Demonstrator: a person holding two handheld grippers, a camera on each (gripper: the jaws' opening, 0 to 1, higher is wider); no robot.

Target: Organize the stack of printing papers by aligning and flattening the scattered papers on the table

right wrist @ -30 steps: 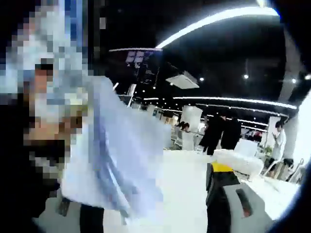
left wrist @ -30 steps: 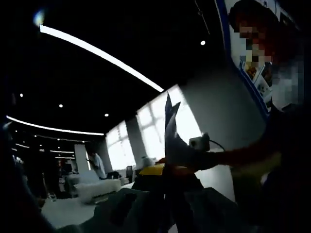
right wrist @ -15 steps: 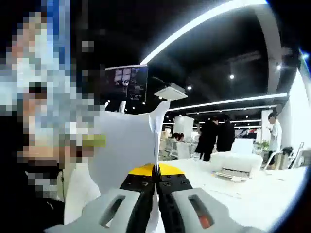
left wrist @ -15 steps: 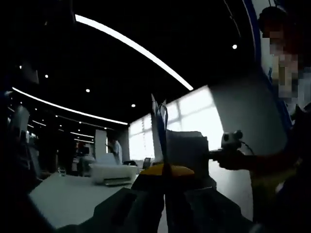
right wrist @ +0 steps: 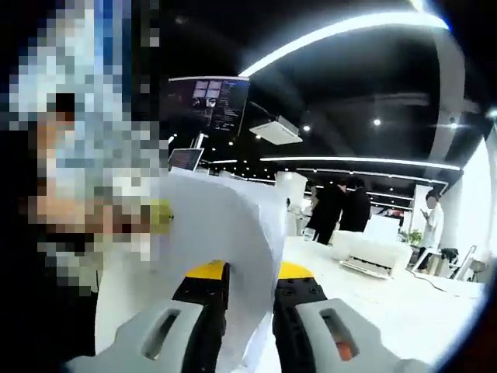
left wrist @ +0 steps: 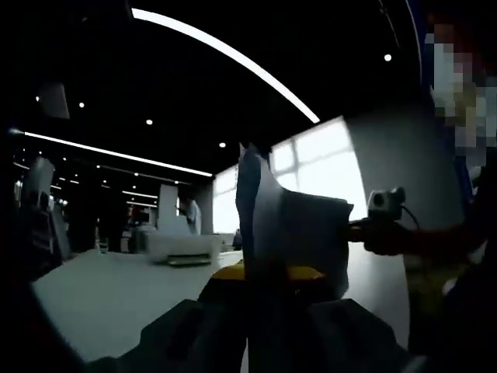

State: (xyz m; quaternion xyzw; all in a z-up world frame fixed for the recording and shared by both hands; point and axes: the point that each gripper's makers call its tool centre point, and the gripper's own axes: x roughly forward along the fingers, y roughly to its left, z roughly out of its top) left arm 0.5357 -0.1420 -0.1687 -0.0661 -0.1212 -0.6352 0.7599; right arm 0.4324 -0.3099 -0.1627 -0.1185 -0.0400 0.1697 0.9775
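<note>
One stack of white papers point(right wrist: 221, 233), held upright off the table point(right wrist: 404, 307), gripped from both ends. In the right gripper view the right gripper point(right wrist: 250, 299) rises from bottom centre, its two grey jaws with yellow tips pinching the sheets; the paper fills the gap between them and curves up and left in a broad smooth arc across the lower middle of the frame. In the left gripper view the left gripper point(left wrist: 268, 284) sits low centre, dark and backlit, yellow tips just visible, jaws pressed onto the same papers point(left wrist: 268, 217), which stand edge-on with a pointed upper corner and bow to the right. Sheet count cannot be told. The paper blocks much of the middle ground in both views. Around: one white printer point(right wrist: 371, 252) on the pale flat tabletop at right in the right gripper view, seen again left of centre in the left gripper view point(left wrist: 182, 247); three people standing point(right wrist: 342, 210) at the right of the right gripper view; long curved ceiling light strips point(left wrist: 233, 58) on a black ceiling; bright windows point(left wrist: 318, 167) upper right of centre in the left gripper view.
</note>
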